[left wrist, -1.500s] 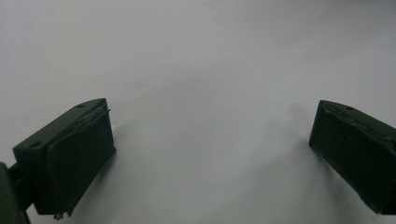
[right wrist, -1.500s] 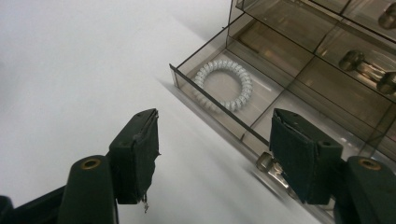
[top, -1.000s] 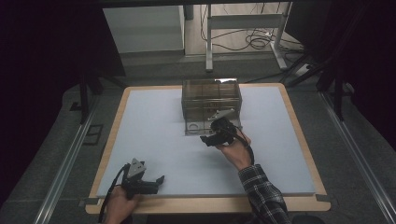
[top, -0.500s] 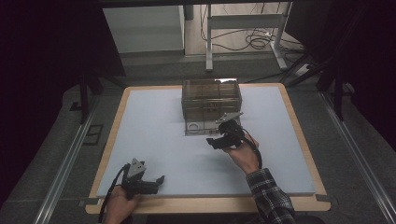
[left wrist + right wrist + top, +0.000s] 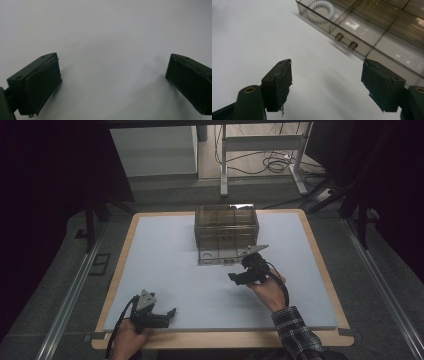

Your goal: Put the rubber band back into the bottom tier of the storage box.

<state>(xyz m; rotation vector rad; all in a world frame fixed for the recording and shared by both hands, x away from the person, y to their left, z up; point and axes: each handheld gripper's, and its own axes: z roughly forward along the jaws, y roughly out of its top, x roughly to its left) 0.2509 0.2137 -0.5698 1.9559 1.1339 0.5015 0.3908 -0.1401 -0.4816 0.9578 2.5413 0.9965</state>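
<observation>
Your right tool has its jaws spread wide with nothing between them. It hovers over the bench, just in front of the organizer, a clear, smoke-tinted box of drawers. In the right gripper view, the right tool looks along the bench toward the bottom drawer, which stands pulled out.

The drawer lies ahead of the right tool and slightly to its right in that view. Its front wall runs as a long diagonal line across the tool's line of sight. A small clear knob sits on that front wall, ahead of the gap between the jaws but well short of them. Inside the drawer, a white coiled ring lies at the left end.

Your left tool rests at the near left corner of the bench, jaws spread and empty. In the left gripper view, the left tool faces bare white bench. It is well apart from the organizer, so the right tool is the nearer one for any work on the drawer.

No brand, label or writing is legible.
</observation>
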